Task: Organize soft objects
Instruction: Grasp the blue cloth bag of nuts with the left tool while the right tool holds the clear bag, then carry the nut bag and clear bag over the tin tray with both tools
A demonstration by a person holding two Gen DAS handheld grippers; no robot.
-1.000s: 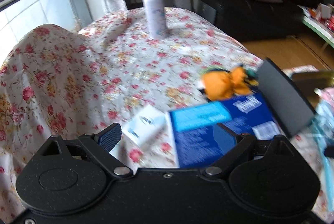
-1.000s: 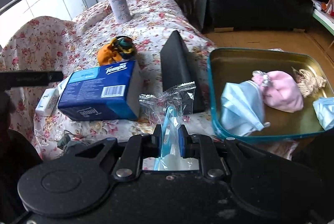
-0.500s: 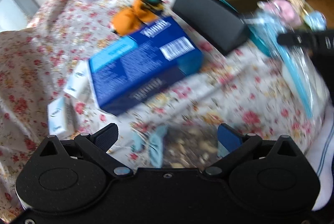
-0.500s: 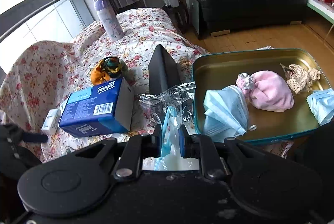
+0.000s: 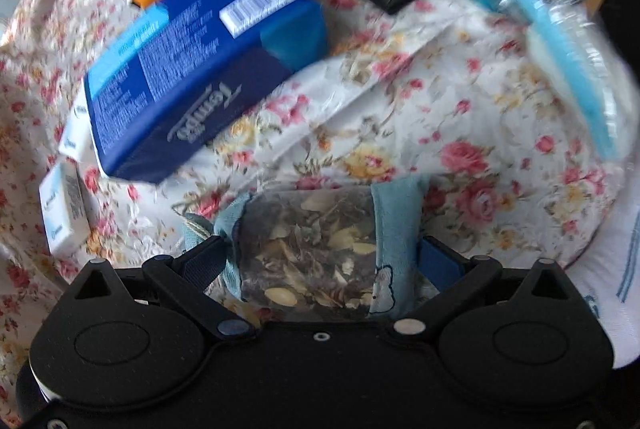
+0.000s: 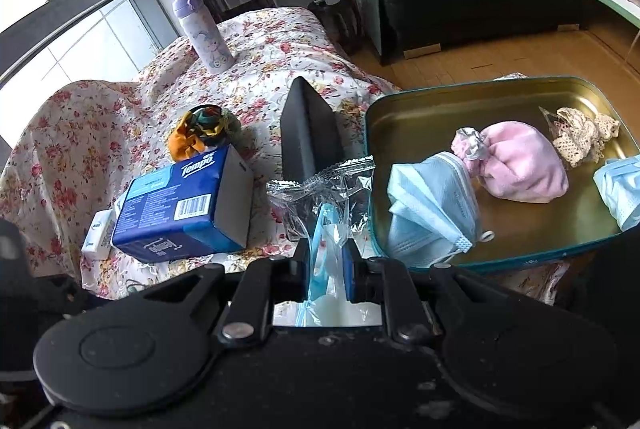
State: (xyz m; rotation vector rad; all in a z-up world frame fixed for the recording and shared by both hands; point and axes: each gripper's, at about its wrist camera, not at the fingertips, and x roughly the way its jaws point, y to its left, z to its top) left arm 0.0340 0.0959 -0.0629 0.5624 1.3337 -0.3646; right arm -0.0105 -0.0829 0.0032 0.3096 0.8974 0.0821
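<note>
Your left gripper is standing with its jaws wide apart, pointing steeply down over a small sachet, and the pads are not pressing on it. Your right gripper is keeping its jaws together, clamped on a wrapped mask in clear plastic.

The sachet is lying on the flowered cloth at the near edge, between the two left fingers and close to their roots. It is looking like a light, soft pouch with a clear window on dried filling and blue fabric at both sides. I am judging that it will squash easily, so you are better taking it across the middle, with gentle pressure.

The wrapped mask will probably be light and slippery. It is hanging just left of the metal tin, where two masks and a pink bundle are already lying.
</note>
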